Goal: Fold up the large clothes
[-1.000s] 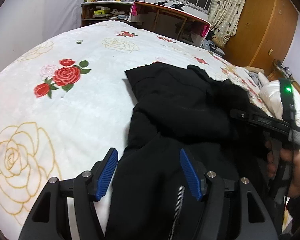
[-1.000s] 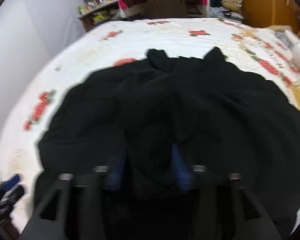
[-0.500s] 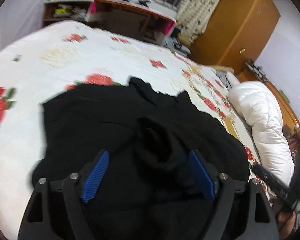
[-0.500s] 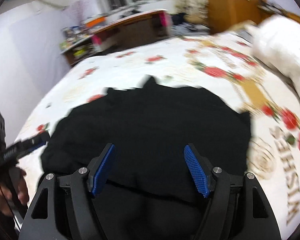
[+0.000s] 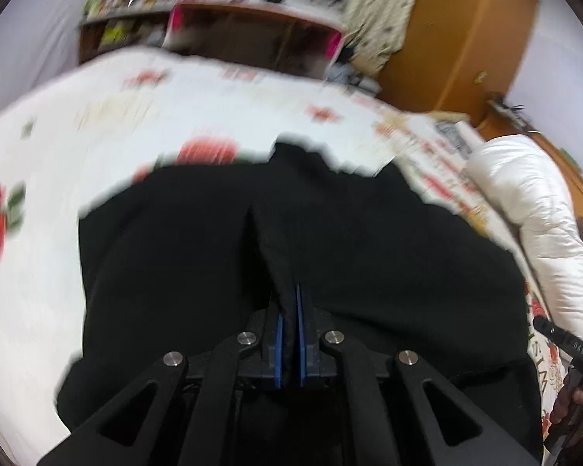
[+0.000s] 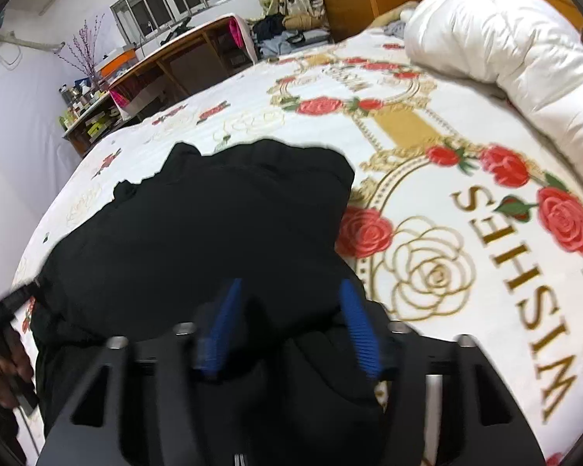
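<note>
Bed's got a white rose-print bedspread [image 6: 427, 202], with a black garment [image 6: 213, 225] and a white puffy duvet [image 6: 505, 39] lying on it.

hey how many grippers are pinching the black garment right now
1. The left gripper is shut on a fold of the black garment; the right gripper is open over it.

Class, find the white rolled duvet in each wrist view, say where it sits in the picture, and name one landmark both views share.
Left wrist view: the white duvet lies at the right edge, right of the black garment.
Right wrist view: the white duvet fills the upper right corner, beyond the rose-print bedspread.
Shared landmark: the wooden desk under the window.
</note>
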The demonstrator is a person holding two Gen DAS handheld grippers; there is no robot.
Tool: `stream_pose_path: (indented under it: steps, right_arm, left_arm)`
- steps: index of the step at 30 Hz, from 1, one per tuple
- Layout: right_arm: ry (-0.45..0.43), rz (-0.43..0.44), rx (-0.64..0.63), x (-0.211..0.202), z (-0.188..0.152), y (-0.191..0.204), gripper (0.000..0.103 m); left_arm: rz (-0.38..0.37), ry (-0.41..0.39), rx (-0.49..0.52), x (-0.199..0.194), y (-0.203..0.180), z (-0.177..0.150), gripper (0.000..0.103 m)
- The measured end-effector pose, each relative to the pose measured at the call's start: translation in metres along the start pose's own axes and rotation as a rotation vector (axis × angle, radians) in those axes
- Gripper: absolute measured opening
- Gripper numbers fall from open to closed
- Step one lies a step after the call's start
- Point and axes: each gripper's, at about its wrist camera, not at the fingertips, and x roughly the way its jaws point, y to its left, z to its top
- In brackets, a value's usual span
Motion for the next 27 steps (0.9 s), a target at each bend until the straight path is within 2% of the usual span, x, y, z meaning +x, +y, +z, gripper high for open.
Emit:
stream_pose_path:
  steps: [1,3,7,12,15,18,22,24,27]
  right_arm:
    - [0.014,0.002,-0.007,0.008,-0.001,0.001,0.031]
    - [0.027,-0.014,-0.047,0.019,-0.004,0.007,0.025]
    - [0.112,-0.035,-0.106,0.047,-0.017,0.006,0.021]
    - [0.141,-0.037,-0.097,0.025,-0.016,-0.001,0.020]
    - [0.091,-0.035,-0.094,0.003,-0.012,-0.005,0.020]
    - [0.020,-0.033,-0.103,-0.007,0.007,0.000,0.022]
    - [-0.006,-0.024,-0.124,0.011,0.037,0.016,0.022]
    - [0.006,-0.011,-0.124,0.027,0.047,0.022,0.022]
    - [0.047,-0.032,-0.130,0.058,0.055,0.027,0.022]
  left_arm:
    - [0.007,0.004,0.001,0.001,0.002,-0.005,0.007]
    - [0.019,-0.006,0.015,-0.001,0.000,-0.011,0.007]
    - [0.027,-0.009,0.009,-0.002,-0.004,-0.014,0.007]
    - [0.037,-0.033,-0.004,-0.030,0.004,-0.021,0.011]
    - [0.053,-0.072,-0.004,-0.054,0.006,-0.021,0.011]
    - [0.029,-0.118,-0.002,-0.064,-0.005,-0.004,0.011]
    - [0.005,-0.148,0.069,-0.045,-0.036,0.029,0.011]
    - [0.013,-0.119,0.075,-0.018,-0.042,0.040,0.011]
    - [0.069,-0.033,0.080,0.028,-0.037,0.040,0.011]
